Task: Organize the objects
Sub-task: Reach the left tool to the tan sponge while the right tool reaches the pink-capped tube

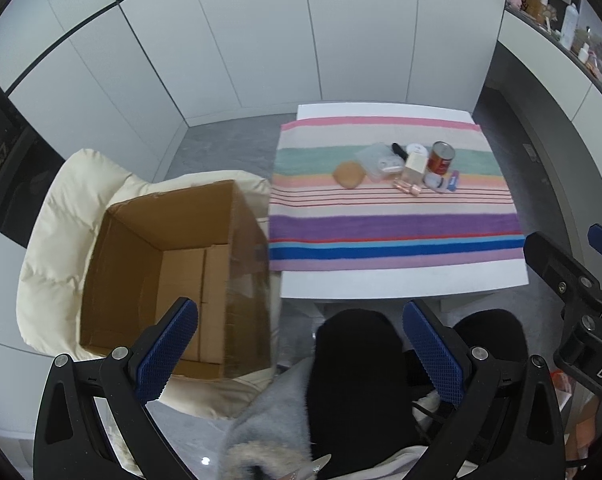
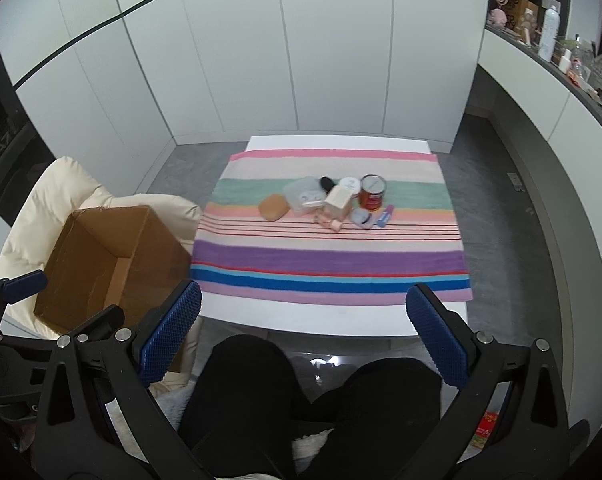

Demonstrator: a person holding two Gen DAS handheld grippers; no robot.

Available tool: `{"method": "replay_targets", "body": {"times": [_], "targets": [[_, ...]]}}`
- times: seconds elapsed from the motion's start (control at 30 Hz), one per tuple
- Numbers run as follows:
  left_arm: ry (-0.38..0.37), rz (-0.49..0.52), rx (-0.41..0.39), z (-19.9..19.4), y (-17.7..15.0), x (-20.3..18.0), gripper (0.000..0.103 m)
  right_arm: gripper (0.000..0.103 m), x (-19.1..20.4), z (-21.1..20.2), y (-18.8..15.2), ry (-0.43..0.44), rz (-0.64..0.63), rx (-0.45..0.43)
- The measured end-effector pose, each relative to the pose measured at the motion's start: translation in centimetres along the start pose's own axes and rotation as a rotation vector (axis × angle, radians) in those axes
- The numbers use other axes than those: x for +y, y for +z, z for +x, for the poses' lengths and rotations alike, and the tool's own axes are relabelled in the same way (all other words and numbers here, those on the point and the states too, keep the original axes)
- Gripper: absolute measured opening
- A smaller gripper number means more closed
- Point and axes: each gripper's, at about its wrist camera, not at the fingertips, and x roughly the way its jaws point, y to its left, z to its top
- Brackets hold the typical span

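This looks like a room in a home. Tall white cabinet doors (image 2: 285,52) with flat, handle-free fronts fill the wall from ten to one o'clock, above a grey tiled floor (image 2: 497,216). At two o'clock a dark shelf (image 2: 557,52) carries household clutter: a white spray bottle (image 2: 549,32), small bottles, a cardboard box and pink straps. A low white table (image 2: 333,322) at twelve o'clock wears a striped towel (image 2: 329,256) in pink, teal, purple and blue. At nine o'clock a cream padded chair (image 1: 57,220) holds an open cardboard box (image 1: 173,280).
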Motion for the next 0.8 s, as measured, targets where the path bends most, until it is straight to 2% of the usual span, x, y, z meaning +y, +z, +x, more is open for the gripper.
{"method": "replay_targets", "body": {"times": [0.17, 0.3, 0.47, 0.6, 0.8], "targets": [[0.006, 0.009, -0.003, 0.0, 0.4, -2.8, 0.103, 0.103, -2.7, -0.1, 0.0, 0.006, 0.015, -0.007], [0.005, 0.013, 0.007, 0.6, 0.9, -4.5, 0.103, 0.103, -5.2, 0.1, -0.1, -0.045, 0.022, -0.024], [0.015, 0.033, 0.004, 1.7, 2.3, -6.8, 0.103, 0.103, -8.3, 0.5, -0.3, -0.047, 0.062, -0.024], [-0.075, -0.029, -0.017, 2.7, 3.1, -7.5, 0.103, 0.103, -10.3, 1.2, -0.1, -0.052, 0.079, -0.017], [-0.083, -0.004, -0.002, 5.8, 4.3, -8.8, 0.103, 0.103, -11.9, 4.0, 0.1, -0.048, 0.073, 0.003]]}}
